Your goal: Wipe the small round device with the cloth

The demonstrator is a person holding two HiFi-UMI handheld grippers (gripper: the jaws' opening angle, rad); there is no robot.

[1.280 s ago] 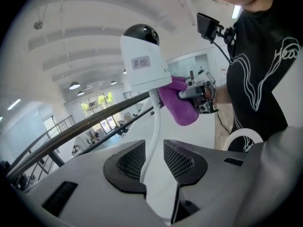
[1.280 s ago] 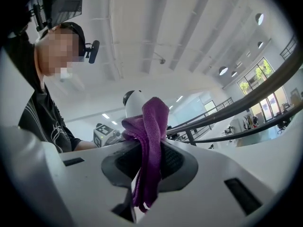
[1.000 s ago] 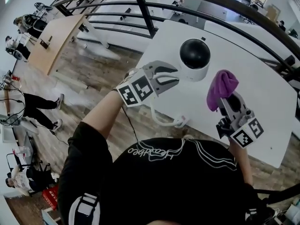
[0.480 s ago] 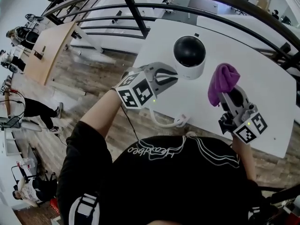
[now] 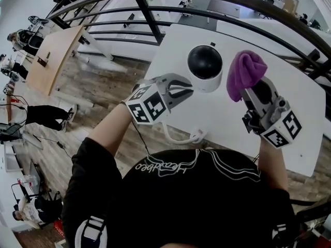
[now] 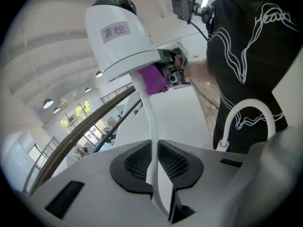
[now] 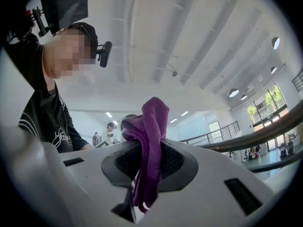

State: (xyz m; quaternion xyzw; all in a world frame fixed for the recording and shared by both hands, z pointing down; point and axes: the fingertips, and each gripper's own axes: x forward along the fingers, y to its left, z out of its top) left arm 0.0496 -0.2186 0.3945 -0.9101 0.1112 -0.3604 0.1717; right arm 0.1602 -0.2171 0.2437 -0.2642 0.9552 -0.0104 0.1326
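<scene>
I see a smooth, matte white table (image 5: 289,92). On it stands the small round device (image 5: 205,67) — a glossy black dome in a white plastic shell, with a label (image 6: 115,30) reading 监控. Just beside it, my right gripper (image 5: 252,93) pinches the fuzzy purple cloth (image 5: 246,72), bunched upward. My left gripper (image 5: 184,88) has just been closing — it clamps the device's thin white cable (image 6: 150,126).

Bright, even light fills the hall, from tall windows (image 7: 279,103) and round ceiling lamps (image 7: 276,42). The white table (image 5: 230,119) glares a little and shadows on it are faint. Every view bulges at the edges; both gripper views darken to black in their corners.
</scene>
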